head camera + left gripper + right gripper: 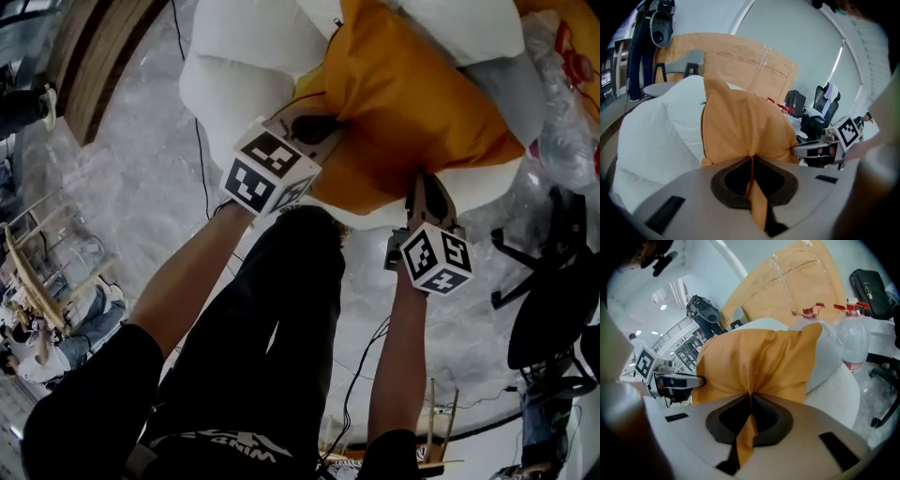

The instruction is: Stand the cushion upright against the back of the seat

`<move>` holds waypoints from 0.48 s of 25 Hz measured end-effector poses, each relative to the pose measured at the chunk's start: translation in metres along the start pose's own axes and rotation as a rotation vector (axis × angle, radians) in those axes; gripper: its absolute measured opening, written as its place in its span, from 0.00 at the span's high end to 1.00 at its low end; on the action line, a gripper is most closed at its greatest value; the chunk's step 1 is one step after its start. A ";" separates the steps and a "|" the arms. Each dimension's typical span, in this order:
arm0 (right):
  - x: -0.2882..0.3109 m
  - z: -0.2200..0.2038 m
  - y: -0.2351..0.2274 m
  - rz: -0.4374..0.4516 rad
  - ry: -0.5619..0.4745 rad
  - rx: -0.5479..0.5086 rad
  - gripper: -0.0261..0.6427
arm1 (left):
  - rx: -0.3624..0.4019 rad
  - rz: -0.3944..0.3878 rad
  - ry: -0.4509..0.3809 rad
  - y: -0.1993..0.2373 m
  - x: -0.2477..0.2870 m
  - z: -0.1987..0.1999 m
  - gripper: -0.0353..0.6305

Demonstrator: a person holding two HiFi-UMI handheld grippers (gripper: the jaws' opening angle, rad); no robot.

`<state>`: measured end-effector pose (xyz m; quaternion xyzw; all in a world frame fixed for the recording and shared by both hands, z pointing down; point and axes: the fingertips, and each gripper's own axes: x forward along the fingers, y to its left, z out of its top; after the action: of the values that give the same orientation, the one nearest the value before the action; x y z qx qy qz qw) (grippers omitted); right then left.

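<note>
Fingers (693,201) pinching cushion (412,103) near edge: left gripper (314,129) at left corner, right gripper (427,183) at right. Long axis spanning between. Beyond, straight ahead: seat (225,94) back.

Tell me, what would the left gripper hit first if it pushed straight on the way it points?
The orange cushion: the left gripper is shut on its edge, so its bulk lies directly ahead. The white seat probably comes behind it.
</note>
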<state>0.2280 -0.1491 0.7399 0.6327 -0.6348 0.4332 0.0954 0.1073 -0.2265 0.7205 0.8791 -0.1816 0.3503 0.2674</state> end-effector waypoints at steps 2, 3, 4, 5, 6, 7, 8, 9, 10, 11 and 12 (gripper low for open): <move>0.002 0.028 0.013 0.012 -0.045 -0.037 0.92 | -0.012 0.011 -0.054 0.009 -0.013 0.019 0.92; 0.004 0.043 0.019 0.020 -0.070 -0.053 0.92 | -0.015 0.018 -0.084 0.014 -0.020 0.030 0.92; 0.006 0.056 0.025 0.029 -0.093 -0.065 0.92 | -0.015 0.024 -0.112 0.019 -0.026 0.041 0.92; 0.009 0.069 0.032 0.038 -0.113 -0.075 0.92 | -0.015 0.032 -0.139 0.024 -0.033 0.050 0.92; 0.011 0.081 0.037 0.046 -0.131 -0.087 0.92 | -0.014 0.041 -0.164 0.029 -0.040 0.060 0.92; 0.014 0.094 0.042 0.053 -0.149 -0.101 0.92 | -0.013 0.049 -0.189 0.034 -0.045 0.071 0.92; 0.016 0.107 0.046 0.057 -0.166 -0.118 0.92 | -0.012 0.056 -0.216 0.039 -0.049 0.082 0.92; 0.019 0.120 0.050 0.059 -0.185 -0.136 0.92 | -0.010 0.061 -0.244 0.044 -0.052 0.093 0.92; 0.021 0.133 0.054 0.058 -0.206 -0.157 0.92 | -0.009 0.065 -0.274 0.049 -0.055 0.102 0.92; 0.023 0.146 0.057 0.054 -0.231 -0.179 0.92 | -0.006 0.066 -0.306 0.053 -0.058 0.112 0.92; 0.025 0.157 0.061 0.049 -0.260 -0.203 0.92 | -0.001 0.066 -0.338 0.057 -0.060 0.120 0.92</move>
<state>0.2365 -0.2837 0.6352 0.6548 -0.6975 0.2835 0.0652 0.0988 -0.3352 0.6240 0.9188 -0.2531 0.2062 0.2218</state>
